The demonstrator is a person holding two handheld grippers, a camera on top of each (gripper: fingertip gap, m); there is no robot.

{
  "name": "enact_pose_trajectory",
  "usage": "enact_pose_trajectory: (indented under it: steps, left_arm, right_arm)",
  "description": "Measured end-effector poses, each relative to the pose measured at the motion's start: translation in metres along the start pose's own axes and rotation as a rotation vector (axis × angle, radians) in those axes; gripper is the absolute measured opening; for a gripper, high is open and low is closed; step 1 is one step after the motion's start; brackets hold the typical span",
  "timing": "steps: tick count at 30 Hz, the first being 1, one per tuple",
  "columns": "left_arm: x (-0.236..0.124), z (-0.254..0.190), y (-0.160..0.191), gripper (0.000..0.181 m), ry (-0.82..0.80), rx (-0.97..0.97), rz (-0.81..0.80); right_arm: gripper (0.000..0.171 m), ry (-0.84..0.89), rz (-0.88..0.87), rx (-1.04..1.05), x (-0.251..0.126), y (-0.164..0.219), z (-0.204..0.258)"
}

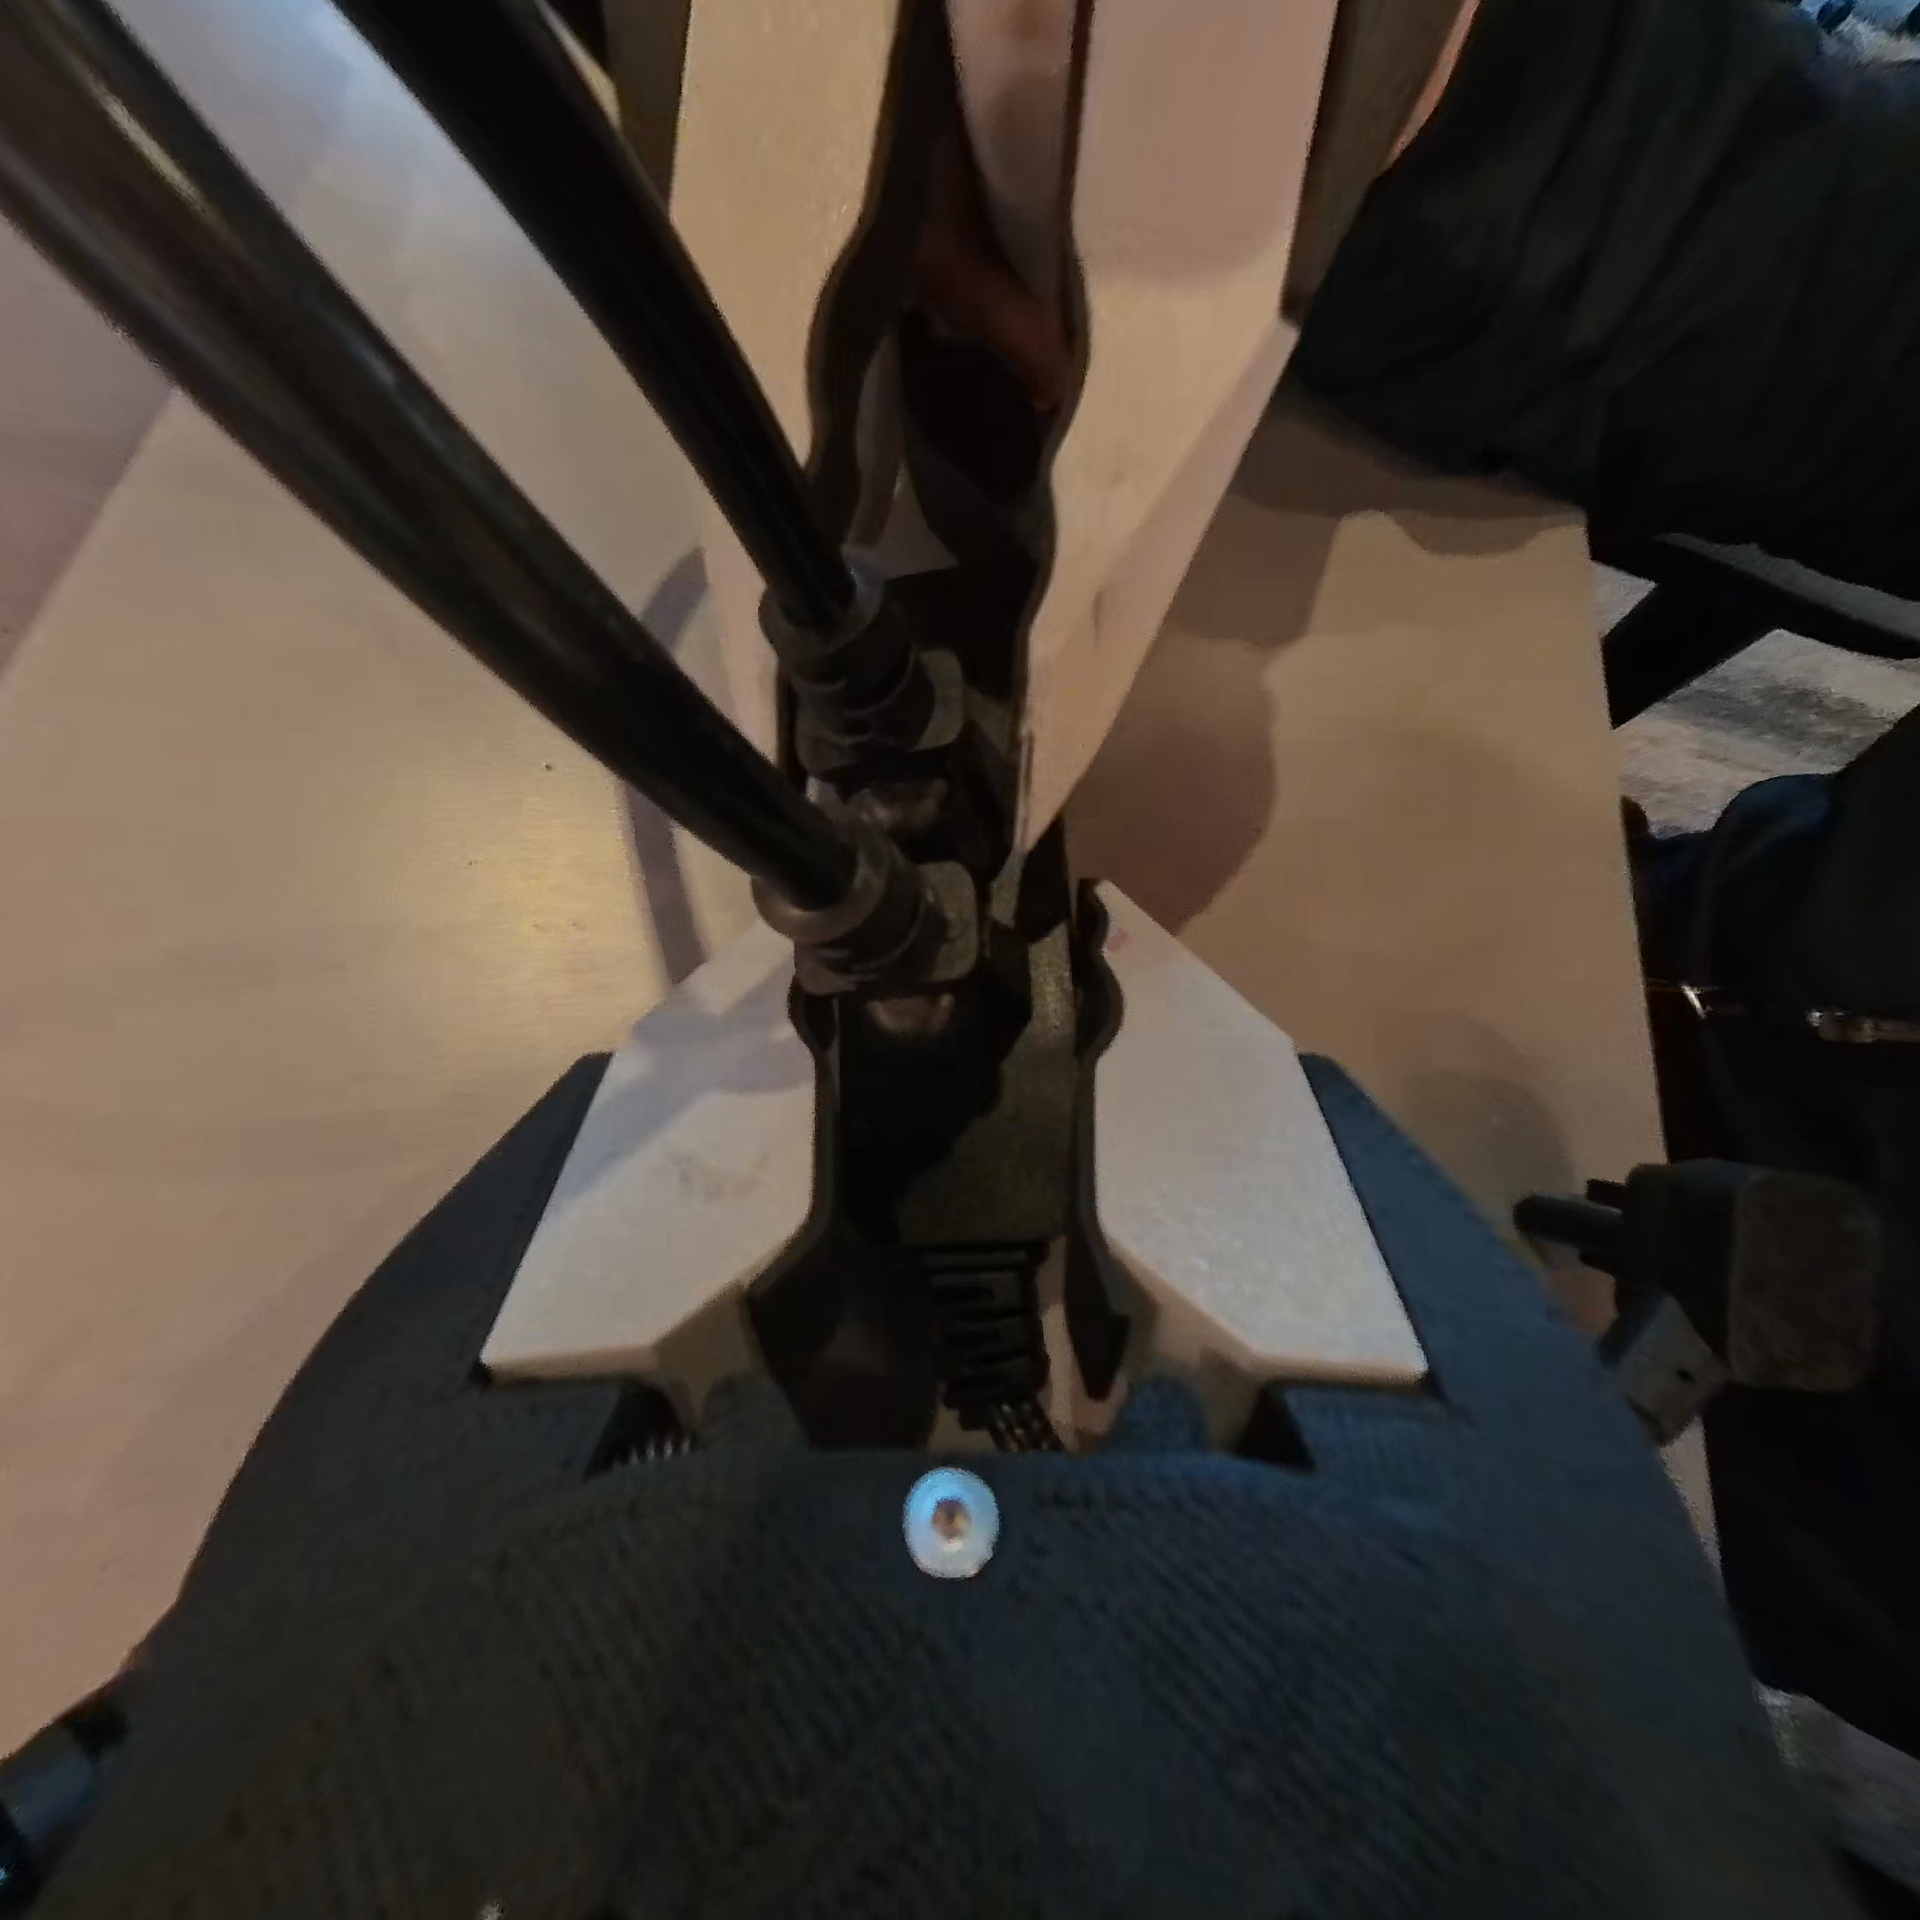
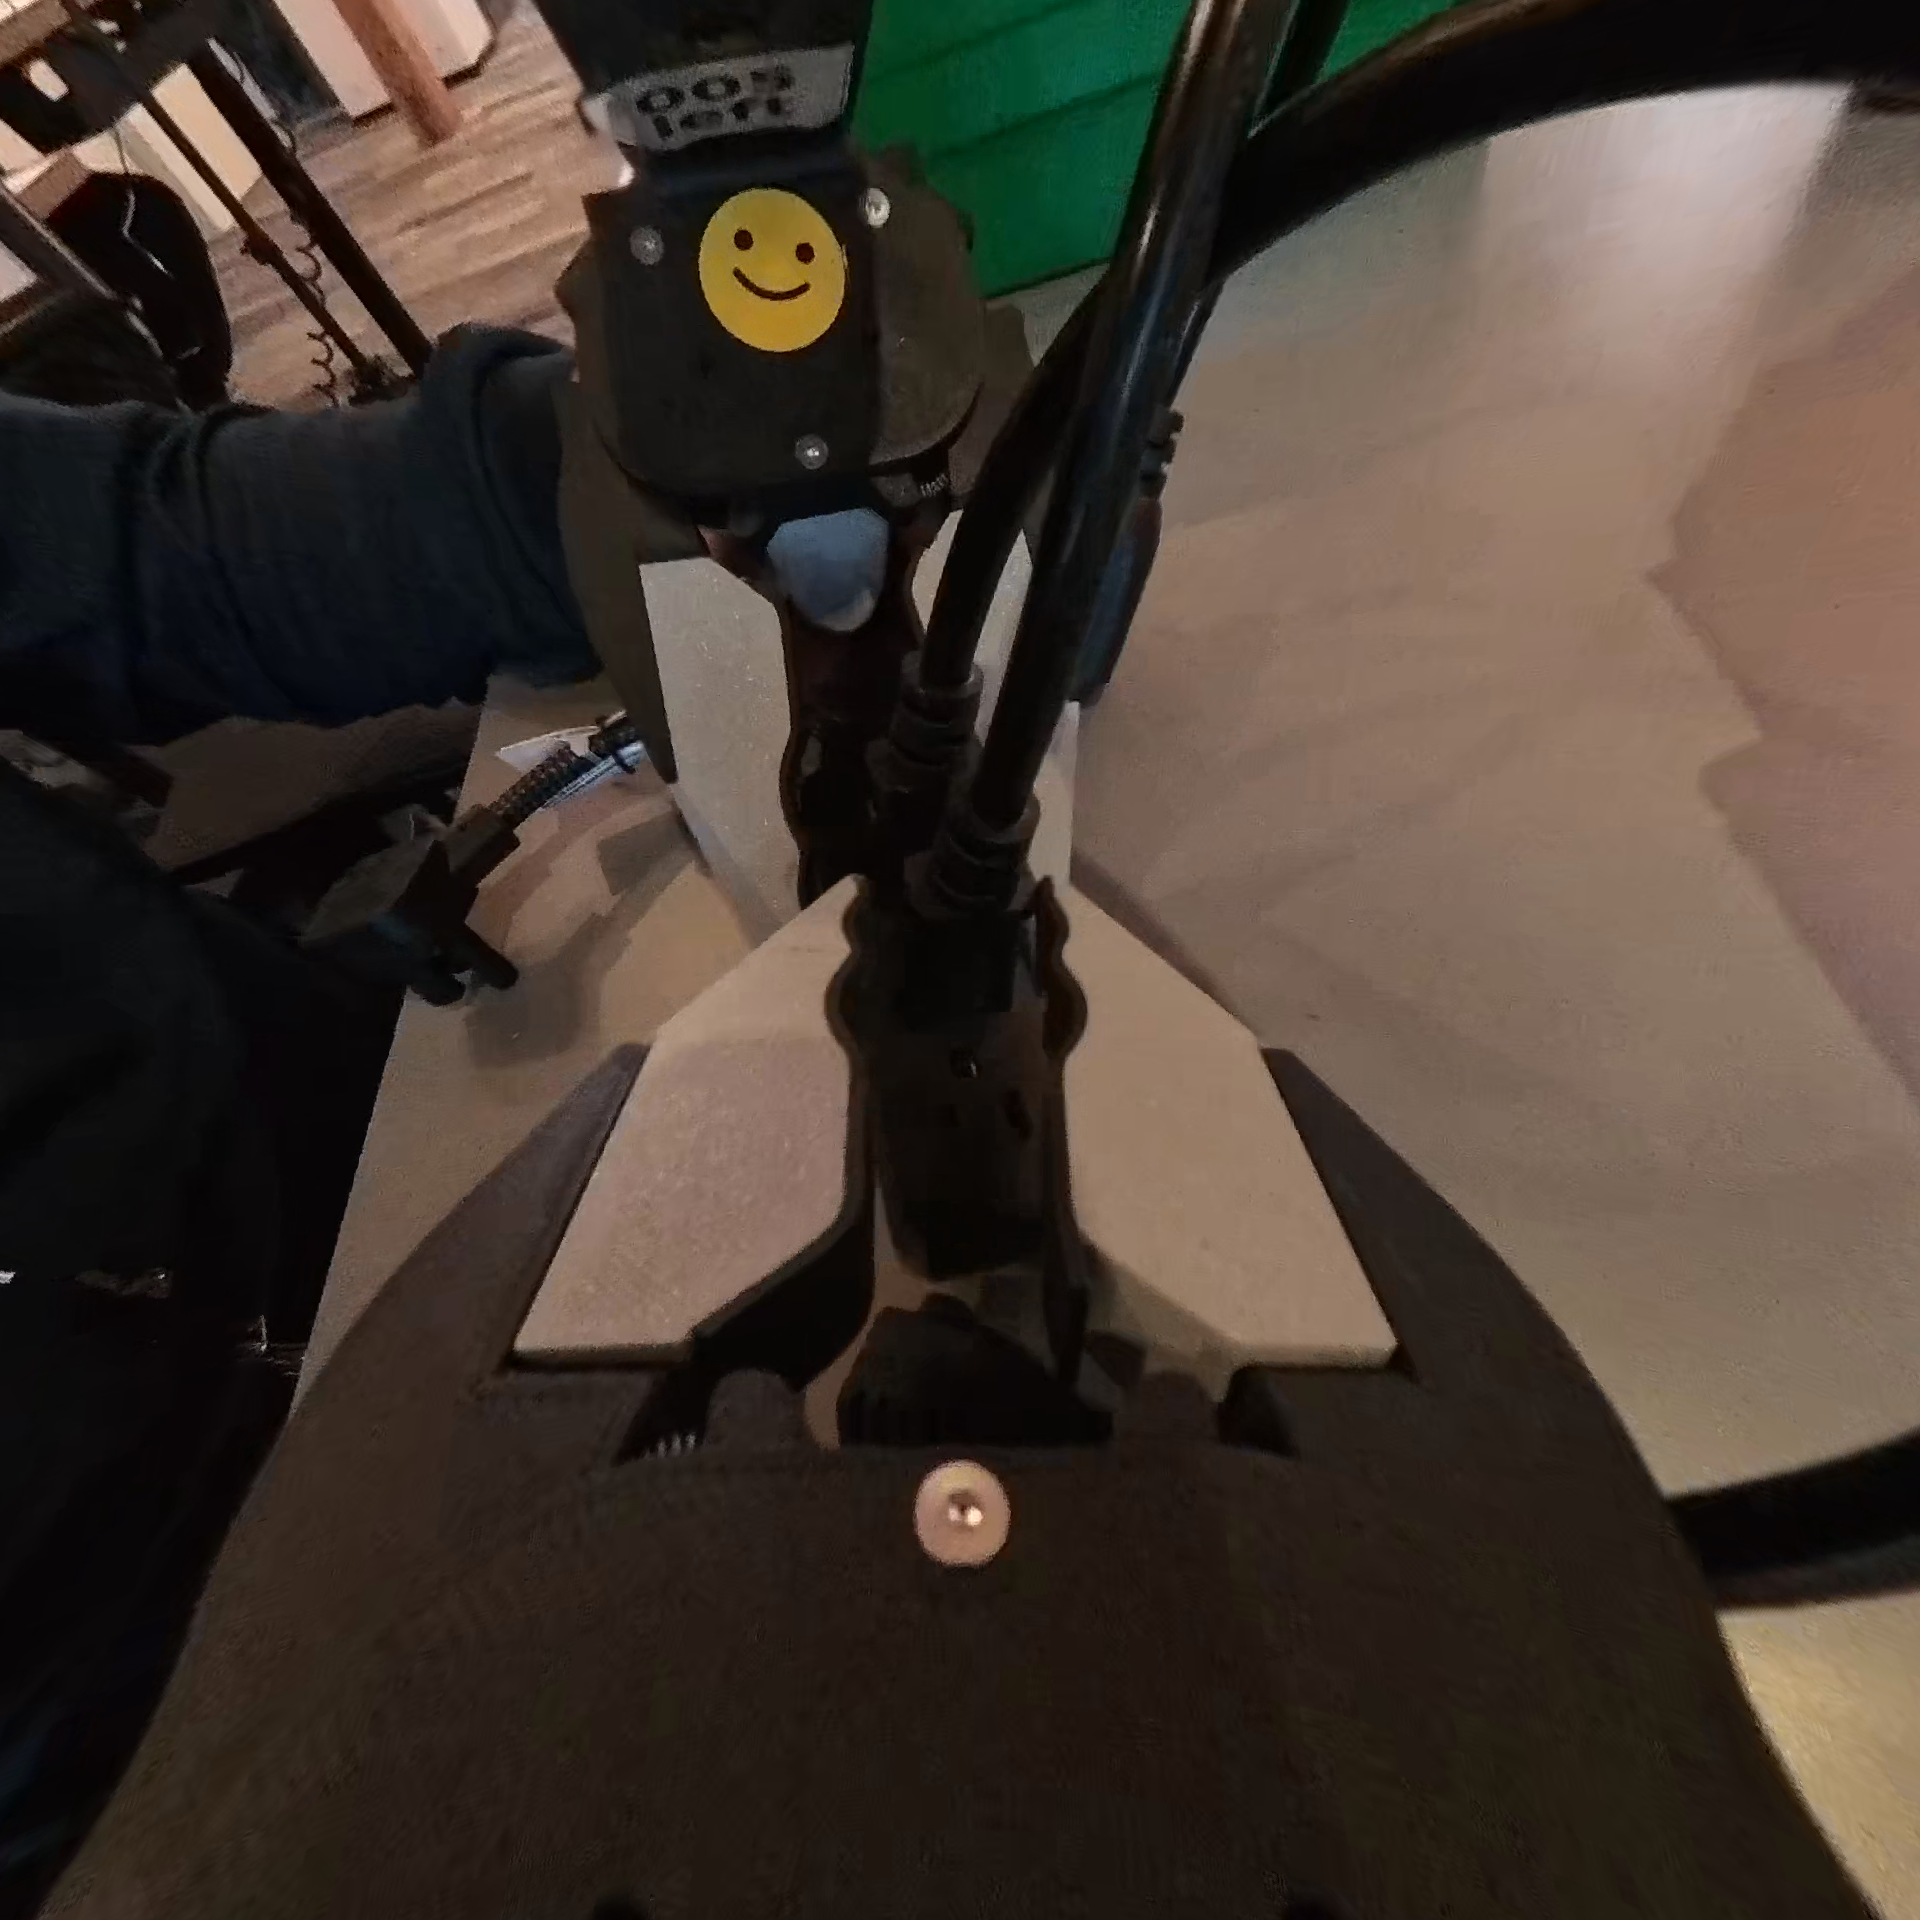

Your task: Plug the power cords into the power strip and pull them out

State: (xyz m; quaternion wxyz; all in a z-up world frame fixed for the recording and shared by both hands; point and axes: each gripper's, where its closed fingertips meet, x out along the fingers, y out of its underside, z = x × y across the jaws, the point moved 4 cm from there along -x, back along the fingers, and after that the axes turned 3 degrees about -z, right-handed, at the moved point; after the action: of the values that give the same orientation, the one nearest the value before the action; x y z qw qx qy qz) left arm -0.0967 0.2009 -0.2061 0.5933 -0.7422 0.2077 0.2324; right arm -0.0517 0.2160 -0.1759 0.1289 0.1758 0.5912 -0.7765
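Note:
A black power strip lies on a pale table, seen end-on between my fingers. Two black plugs, a near one and a far one, sit in it, and their thick black cords rise to the upper left. My left gripper is shut on the strip's near end. My right gripper is shut on the strip from the opposite end, its tips right at a plug. The two grippers face each other along the strip.
A loose black plug lies near the table edge, also in the right wrist view. A dark sleeve reaches to the left gripper with its yellow smiley sticker. A green object stands behind. A black cable curves across the table.

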Motion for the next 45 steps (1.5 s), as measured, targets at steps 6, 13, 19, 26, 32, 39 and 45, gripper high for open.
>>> enact_pose_trajectory:
  steps: [6,13,19,26,32,39,45]
  left_arm:
    - [0.0,-0.002,0.001,0.043,-0.02,0.025,0.004]
    - [0.003,-0.002,0.0,0.043,-0.021,0.005,0.011]
    - [0.007,0.006,-0.004,0.043,-0.147,-0.023,0.007]
    - [0.006,0.002,-0.003,0.043,-0.129,-0.044,0.0]
    - [0.006,0.009,-0.003,0.042,-0.162,-0.077,0.0]
    - [0.01,0.005,-0.006,0.043,-0.111,-0.161,-0.03]
    - [0.012,0.014,-0.006,0.043,-0.198,-0.099,0.002]
  right_arm:
    - [0.017,-0.039,-0.115,0.073,-0.004,-0.013,0.0]
    - [0.013,-0.041,-0.126,0.098,-0.001,-0.014,0.0]
    - [0.014,-0.025,-0.179,0.163,0.0,-0.015,-0.007]
    - [0.012,0.074,-0.15,-0.028,0.002,-0.023,0.009]
    - [0.012,0.093,-0.146,-0.036,0.002,-0.024,0.005]
    - [0.013,-0.011,-0.195,0.137,-0.004,-0.021,-0.006]
    - [0.014,0.039,-0.153,0.006,-0.009,-0.019,0.0]
